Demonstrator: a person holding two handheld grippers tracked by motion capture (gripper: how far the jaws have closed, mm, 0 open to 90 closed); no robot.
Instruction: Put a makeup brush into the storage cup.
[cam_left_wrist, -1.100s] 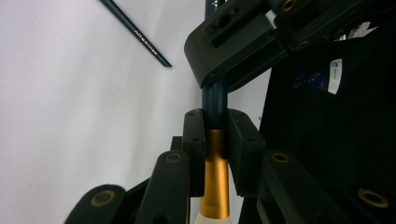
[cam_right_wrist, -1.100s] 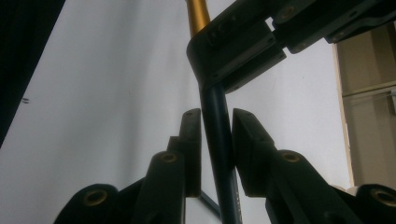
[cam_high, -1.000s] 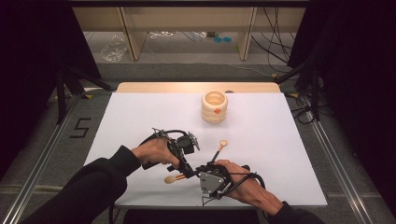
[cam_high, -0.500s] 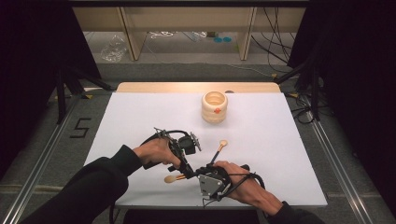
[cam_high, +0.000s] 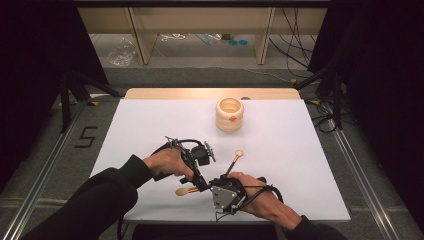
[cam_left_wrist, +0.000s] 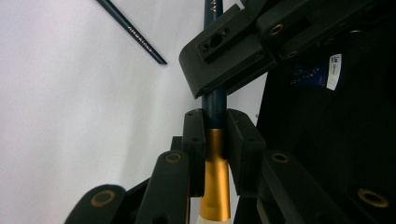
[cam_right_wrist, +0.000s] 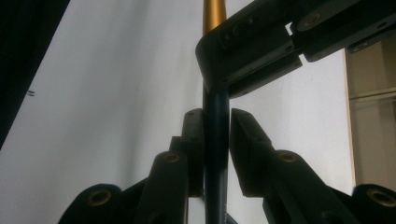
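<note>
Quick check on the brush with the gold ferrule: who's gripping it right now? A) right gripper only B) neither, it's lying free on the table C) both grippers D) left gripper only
C: in the left gripper view the left gripper has its jaws shut at the join of the brush handle and gold ferrule, and in the right gripper view the right gripper clamps the dark handle.

White table (cam_high: 150, 120), grey floor (cam_high: 200, 77), wooden shelving (cam_high: 142, 35), dark curtains (cam_high: 30, 60)
</note>
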